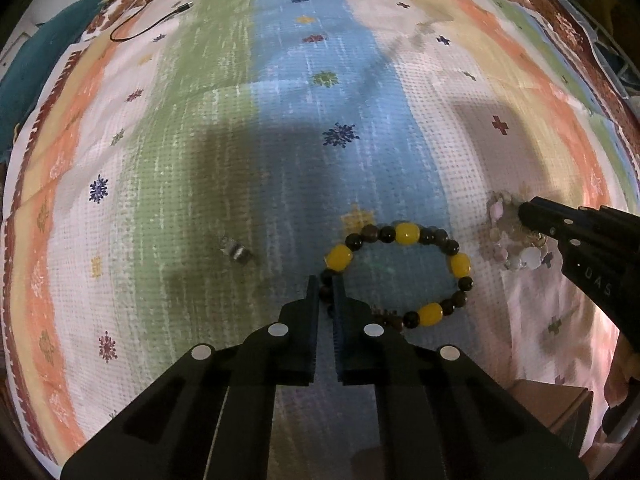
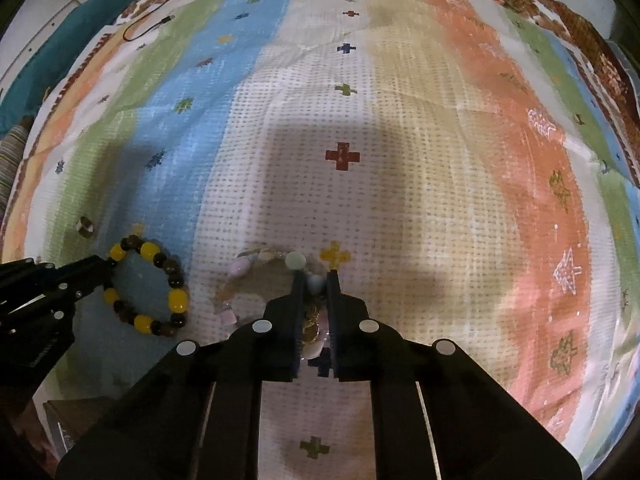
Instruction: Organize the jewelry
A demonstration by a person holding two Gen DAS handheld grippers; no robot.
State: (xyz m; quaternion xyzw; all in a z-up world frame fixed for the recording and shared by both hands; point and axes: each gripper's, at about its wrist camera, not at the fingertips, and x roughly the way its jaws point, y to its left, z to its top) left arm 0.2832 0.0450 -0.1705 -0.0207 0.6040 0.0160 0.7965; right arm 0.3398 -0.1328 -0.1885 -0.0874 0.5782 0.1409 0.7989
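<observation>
A bracelet of yellow and dark beads (image 1: 400, 272) lies on the striped cloth; it also shows in the right wrist view (image 2: 150, 286). My left gripper (image 1: 326, 284) is shut on its near-left beads. A pale pink and white bead bracelet (image 1: 516, 240) lies to its right; in the right wrist view (image 2: 260, 272) it sits just ahead. My right gripper (image 2: 316, 280) is shut on its beads and gold charm, low at the cloth. A small silver ring (image 1: 237, 251) lies alone to the left, also in the right wrist view (image 2: 85, 226).
A multicoloured striped cloth (image 1: 280, 120) covers the surface. A black cable (image 1: 152, 20) lies at the far left edge. A teal cushion (image 1: 48, 52) sits beyond it. A brown cardboard box (image 1: 556, 412) stands at the near right.
</observation>
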